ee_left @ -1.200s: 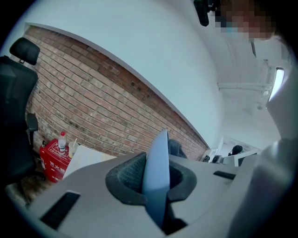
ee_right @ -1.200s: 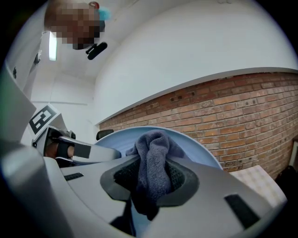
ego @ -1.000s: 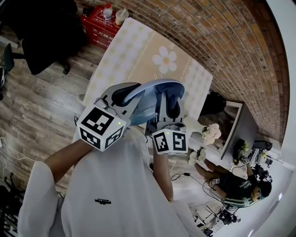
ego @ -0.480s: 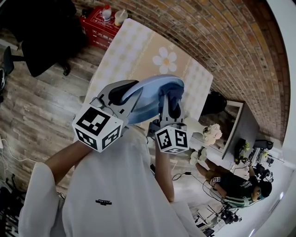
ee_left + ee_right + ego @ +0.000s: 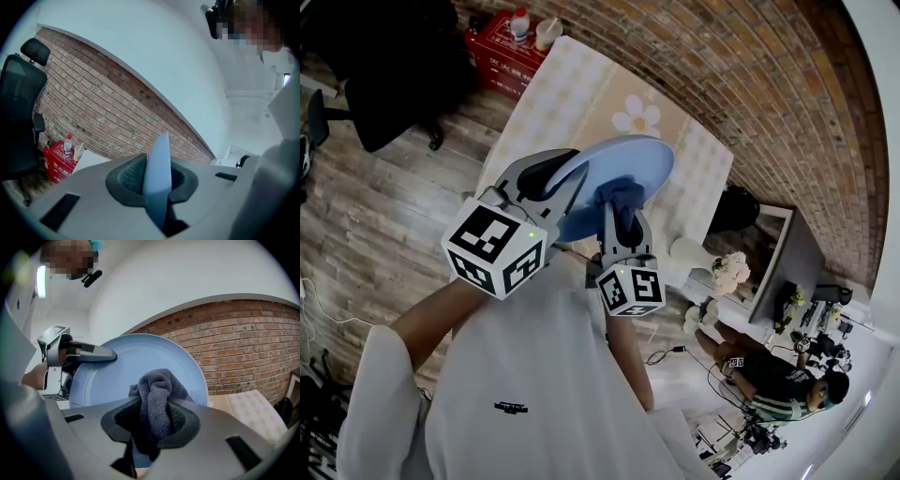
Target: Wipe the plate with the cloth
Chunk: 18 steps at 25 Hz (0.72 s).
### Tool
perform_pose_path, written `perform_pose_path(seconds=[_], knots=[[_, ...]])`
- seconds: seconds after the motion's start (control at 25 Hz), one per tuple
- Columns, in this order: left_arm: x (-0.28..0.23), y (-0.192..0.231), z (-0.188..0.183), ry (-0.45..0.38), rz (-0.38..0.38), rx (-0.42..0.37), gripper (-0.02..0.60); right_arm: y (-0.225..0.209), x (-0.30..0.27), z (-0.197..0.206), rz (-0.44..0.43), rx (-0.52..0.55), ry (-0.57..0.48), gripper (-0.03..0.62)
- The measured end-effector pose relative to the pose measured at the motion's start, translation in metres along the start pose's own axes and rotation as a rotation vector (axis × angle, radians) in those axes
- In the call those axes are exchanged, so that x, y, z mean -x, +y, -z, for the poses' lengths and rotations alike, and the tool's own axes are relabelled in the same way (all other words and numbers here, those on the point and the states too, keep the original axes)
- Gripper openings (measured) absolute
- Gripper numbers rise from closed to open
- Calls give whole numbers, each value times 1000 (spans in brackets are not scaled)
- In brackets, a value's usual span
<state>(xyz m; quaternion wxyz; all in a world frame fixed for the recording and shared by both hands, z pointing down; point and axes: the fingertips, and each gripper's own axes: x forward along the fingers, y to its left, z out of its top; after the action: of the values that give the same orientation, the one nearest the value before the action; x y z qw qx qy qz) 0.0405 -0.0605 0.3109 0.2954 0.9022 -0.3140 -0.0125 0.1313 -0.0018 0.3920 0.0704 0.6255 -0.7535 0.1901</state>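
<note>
A pale blue plate [image 5: 619, 173] is held up in the air above the table, tilted on edge. My left gripper [image 5: 562, 178] is shut on its rim; in the left gripper view the plate [image 5: 157, 173] shows edge-on between the pads. My right gripper [image 5: 619, 202] is shut on a dark grey cloth [image 5: 157, 401], which presses against the plate's face [image 5: 126, 366]. The left gripper [image 5: 77, 355] shows clamped on the plate's left rim in the right gripper view.
Below lies a table [image 5: 581, 103] with a checked cream cover and a flower print. A red box [image 5: 502, 52] with a bottle and cup stands on the floor by the brick wall. A black office chair [image 5: 384, 84] stands at the left. White flowers [image 5: 727, 272] sit at the right.
The plate has tipped further up and away from me. My right gripper with the cloth has slid down and left across the plate's face. The left gripper kept its hold.
</note>
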Motion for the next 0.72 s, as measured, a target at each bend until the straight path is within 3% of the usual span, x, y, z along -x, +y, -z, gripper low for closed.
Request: perform_pose_path(seconds=[0.36,0.72], knots=[[-3,6,0,-4,0,-1,49,29,-1,5,-70,-56,13,117],[-7,0,14,54,23,-63,48,51,-8,-21,-147,-96,-34,116]])
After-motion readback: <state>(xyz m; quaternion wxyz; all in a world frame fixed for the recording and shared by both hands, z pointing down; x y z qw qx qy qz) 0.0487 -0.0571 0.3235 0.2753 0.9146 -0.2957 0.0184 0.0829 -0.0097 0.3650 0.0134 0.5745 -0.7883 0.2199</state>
